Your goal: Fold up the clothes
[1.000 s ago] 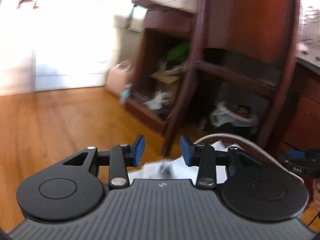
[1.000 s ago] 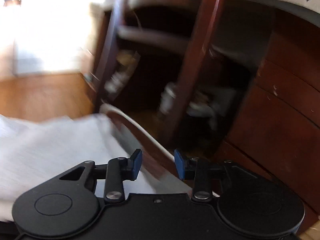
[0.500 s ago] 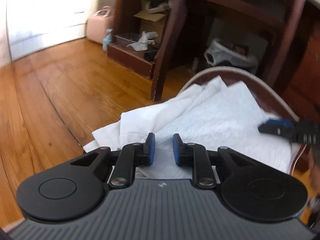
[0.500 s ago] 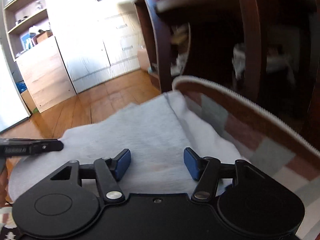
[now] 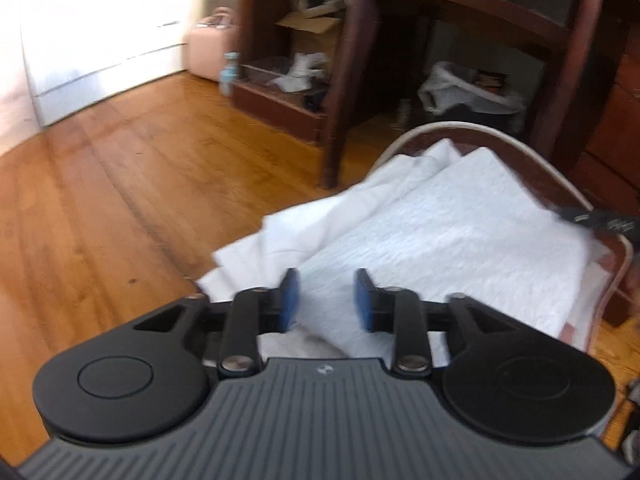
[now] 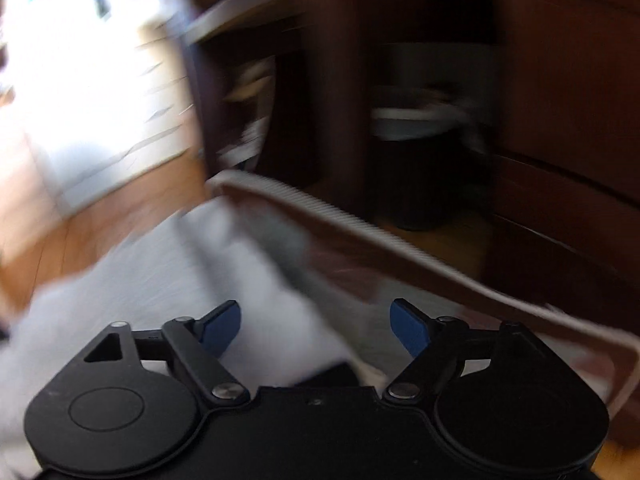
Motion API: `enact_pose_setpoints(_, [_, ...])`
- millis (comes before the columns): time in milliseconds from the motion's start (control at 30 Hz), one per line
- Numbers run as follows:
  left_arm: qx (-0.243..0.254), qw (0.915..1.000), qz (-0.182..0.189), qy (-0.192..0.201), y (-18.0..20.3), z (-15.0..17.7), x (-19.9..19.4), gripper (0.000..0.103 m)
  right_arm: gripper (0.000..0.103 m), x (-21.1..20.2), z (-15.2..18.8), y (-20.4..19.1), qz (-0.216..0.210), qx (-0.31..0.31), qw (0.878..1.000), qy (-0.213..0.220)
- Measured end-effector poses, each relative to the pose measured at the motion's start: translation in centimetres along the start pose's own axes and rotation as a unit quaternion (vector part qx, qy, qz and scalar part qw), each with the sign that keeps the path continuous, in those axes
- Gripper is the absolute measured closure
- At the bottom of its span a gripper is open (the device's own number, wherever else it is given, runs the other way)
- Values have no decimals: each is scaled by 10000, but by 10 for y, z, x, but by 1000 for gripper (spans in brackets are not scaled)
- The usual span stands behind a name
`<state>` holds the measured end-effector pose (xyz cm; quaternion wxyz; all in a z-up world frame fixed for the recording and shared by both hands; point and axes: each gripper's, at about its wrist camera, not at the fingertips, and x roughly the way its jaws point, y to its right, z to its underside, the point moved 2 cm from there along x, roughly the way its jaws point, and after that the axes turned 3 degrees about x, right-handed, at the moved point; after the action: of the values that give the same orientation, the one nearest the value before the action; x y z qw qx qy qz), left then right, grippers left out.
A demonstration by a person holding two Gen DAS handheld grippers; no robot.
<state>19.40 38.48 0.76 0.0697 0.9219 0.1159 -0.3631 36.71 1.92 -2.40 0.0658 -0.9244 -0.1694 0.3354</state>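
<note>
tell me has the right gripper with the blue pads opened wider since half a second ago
Yes. The right gripper has spread its blue pads further apart above the white cloth, though this view is blurred.

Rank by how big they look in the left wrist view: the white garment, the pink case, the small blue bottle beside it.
1. White garment, by far the largest, though it also lies nearest the camera.
2. Pink case, standing far back by the white cabinet.
3. Blue bottle, smallest, just right of the case.
</note>
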Motion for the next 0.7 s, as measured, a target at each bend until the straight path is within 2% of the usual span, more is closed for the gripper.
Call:
enact_pose_setpoints(33, [-16,9998,-200,28,-1,1,-5,34,19,-6,0,4,89,161,9998,-4])
enact_pose_setpoints(67, [-27,9993,-367,60,-1,2,-10,31,19,-12,1,4,110,237,9997,-36])
enact_pose_setpoints(100, [-17,9994,-339,105,3,5,-18,31,19,-21,3,2,94,303,9995,-38])
enact_pose_setpoints(167, [-60,9999,-133,61,16,12,-33,19,19,-40,11,-8,4,279,9995,-117])
enact_pose_setpoints(300, [-13,9998,167,-61,46,28,-65,12,19,-78,29,-31,-223,102,9991,-337])
enact_pose_setpoints(367, [24,9994,327,-122,58,34,-81,4,19,-96,38,-42,-337,13,9984,-447])
enact_pose_setpoints(433, [-1,9972,723,-187,70,38,-96,4,19,-115,47,-53,-450,-76,9974,-556])
enact_pose_setpoints(500, [29,9962,845,-187,80,45,-112,4,19,-134,56,-65,-564,-164,9961,-666])
enact_pose_setpoints(600, [144,9981,574,-195,93,57,-132,0,18,-164,69,-82,-715,-358,9934,-817])
enact_pose_setpoints(700, [175,9990,213,-356,104,73,-148,0,17,-196,86,-87,-605,-652,9934,-728])
